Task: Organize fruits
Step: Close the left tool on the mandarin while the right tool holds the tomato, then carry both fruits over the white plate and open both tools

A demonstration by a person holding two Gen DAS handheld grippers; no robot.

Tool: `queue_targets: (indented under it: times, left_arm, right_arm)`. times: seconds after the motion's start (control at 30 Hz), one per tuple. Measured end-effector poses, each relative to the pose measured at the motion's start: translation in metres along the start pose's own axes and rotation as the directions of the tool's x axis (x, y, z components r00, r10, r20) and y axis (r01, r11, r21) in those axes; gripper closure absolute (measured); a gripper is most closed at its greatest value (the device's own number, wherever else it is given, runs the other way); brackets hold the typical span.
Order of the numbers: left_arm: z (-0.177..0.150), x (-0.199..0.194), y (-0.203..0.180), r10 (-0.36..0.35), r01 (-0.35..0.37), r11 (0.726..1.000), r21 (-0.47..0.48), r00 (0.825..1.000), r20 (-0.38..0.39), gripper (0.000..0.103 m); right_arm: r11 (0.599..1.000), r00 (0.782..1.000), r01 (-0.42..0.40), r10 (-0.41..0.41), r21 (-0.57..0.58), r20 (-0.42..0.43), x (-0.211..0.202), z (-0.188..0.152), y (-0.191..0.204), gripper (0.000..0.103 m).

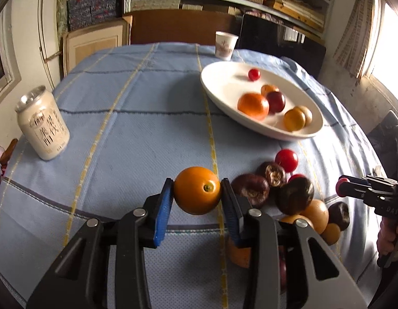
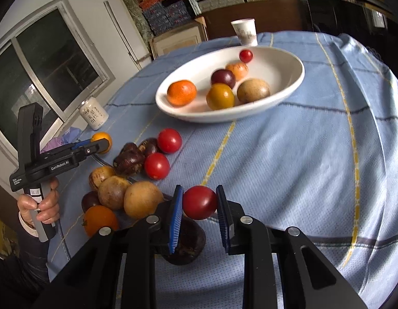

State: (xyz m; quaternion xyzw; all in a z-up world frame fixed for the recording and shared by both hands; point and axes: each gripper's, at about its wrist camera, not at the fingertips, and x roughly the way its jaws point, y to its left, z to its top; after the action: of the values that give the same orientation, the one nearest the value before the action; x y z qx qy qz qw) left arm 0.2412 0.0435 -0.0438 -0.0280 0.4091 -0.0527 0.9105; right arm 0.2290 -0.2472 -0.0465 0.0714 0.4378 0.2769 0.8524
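Observation:
My left gripper [image 1: 196, 186] is shut on a small orange fruit [image 1: 193, 195], both blue pads pressed to its sides just above the blue cloth. In the right wrist view, my right gripper [image 2: 199, 200] is shut on a red tomato [image 2: 199, 203]. A white oval dish [image 1: 224, 82] [image 2: 276, 61] at the far right holds several fruits, orange, yellow, dark purple and red. A loose pile of fruit [image 1: 273, 188] [image 2: 137, 177] lies on the cloth between the two grippers: dark brown ones, tan ones, red tomatoes.
A white drink can [image 1: 43, 126] [image 2: 93, 113] stands at the table's left. A paper cup [image 1: 226, 45] [image 2: 245, 34] stands behind the dish. A person's hand [image 2: 41, 203] grips the left handle. Shelves and boxes fill the back wall.

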Motion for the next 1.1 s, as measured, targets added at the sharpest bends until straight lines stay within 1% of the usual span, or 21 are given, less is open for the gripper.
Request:
queue_targets:
  times: [0.1,0.17,0.23,0.3,0.37,0.43,0.53,0.57,0.6,0.63,0.67,0.7,0.73,0.77,0.83,0.93,1.03,1.1]
  left_arm:
    - [0.009,0.001,-0.005,-0.033,0.033,0.999,-0.007,0.999,-0.02,0.066]
    - [0.028,0.003,-0.015,-0.07,0.07,0.997,0.008,0.997,-0.034,0.066]
    - [0.05,0.005,-0.024,-0.088,0.088,0.996,0.022,0.996,-0.012,0.066]
    - [0.073,0.012,-0.03,-0.087,0.087,0.996,0.024,0.996,0.006,0.066]
    - [0.098,0.026,-0.041,-0.08,0.08,0.996,0.027,0.997,0.002,0.066]
    - [0.117,0.04,-0.056,-0.055,0.054,0.996,0.064,0.998,0.006,0.066]
    - [0.136,0.061,-0.076,-0.026,0.025,0.993,0.117,1.0,0.001,0.066]
    - [0.141,0.068,-0.08,-0.008,0.009,0.993,0.116,1.0,-0.005,0.059]
    - [0.143,0.072,-0.081,0.013,-0.012,0.993,0.113,1.0,-0.007,0.047]
    - [0.145,0.073,-0.082,0.044,-0.044,0.994,0.101,0.999,0.003,0.017]
    - [0.146,0.07,-0.081,0.056,-0.058,0.995,0.082,0.998,0.024,0.006]
    - [0.144,0.062,-0.08,0.055,-0.058,0.996,0.062,0.997,0.057,0.006]
    - [0.14,0.051,-0.079,0.046,-0.05,0.998,0.05,0.995,0.089,0.005]
    - [0.137,0.044,-0.077,0.044,-0.049,0.998,0.05,0.994,0.099,0.005]
    - [0.123,0.025,-0.075,0.033,-0.04,0.998,0.058,0.992,0.123,0.005]
    - [0.093,-0.002,-0.064,0.025,-0.036,0.998,0.06,0.986,0.164,0.005]
    - [0.06,-0.015,-0.049,0.047,-0.055,0.998,0.038,0.979,0.198,0.005]
    - [0.043,-0.015,-0.038,0.086,-0.091,0.996,0.018,0.979,0.187,0.005]
  right_arm:
    - [0.998,0.999,-0.036,0.035,0.043,0.03,-0.002,0.011,-0.007,0.077]
    - [0.995,0.996,-0.06,0.055,0.075,0.069,-0.004,0.026,-0.011,0.077]
    - [0.995,0.991,-0.053,0.042,0.084,0.131,-0.005,0.044,-0.011,0.077]
    - [0.995,0.984,-0.028,0.01,0.097,0.18,-0.002,0.06,-0.014,0.077]
    - [0.993,0.978,-0.004,-0.021,0.119,0.207,0.008,0.078,-0.021,0.077]
    - [0.99,0.976,0.034,-0.063,0.137,0.211,0.018,0.089,-0.029,0.077]
    - [0.987,0.978,0.034,-0.065,0.157,0.2,0.029,0.096,-0.04,0.075]
    - [0.986,0.977,0.039,-0.072,0.162,0.2,0.032,0.097,-0.043,0.073]
    - [0.986,0.977,0.043,-0.076,0.162,0.198,0.033,0.098,-0.046,0.055]
    - [0.986,0.975,0.057,-0.089,0.16,0.202,0.031,0.096,-0.046,0.043]
    - [0.986,0.971,0.072,-0.104,0.149,0.215,0.028,0.093,-0.045,0.042]
    - [0.989,0.966,0.088,-0.114,0.116,0.233,0.022,0.09,-0.041,0.041]
    - [0.991,0.963,0.097,-0.117,0.091,0.243,0.018,0.088,-0.038,0.037]
    - [0.992,0.958,0.113,-0.125,0.06,0.259,0.012,0.085,-0.034,0.034]
    - [0.99,0.947,0.139,-0.139,0.02,0.29,0.002,0.08,-0.026,0.032]
    - [0.991,0.949,0.131,-0.12,-0.016,0.29,-0.002,0.073,-0.017,0.031]
    - [0.985,0.944,0.168,-0.151,-0.032,0.295,-0.002,0.062,-0.008,0.031]
    - [0.977,0.936,0.205,-0.175,-0.067,0.304,-0.001,0.055,0.003,0.031]
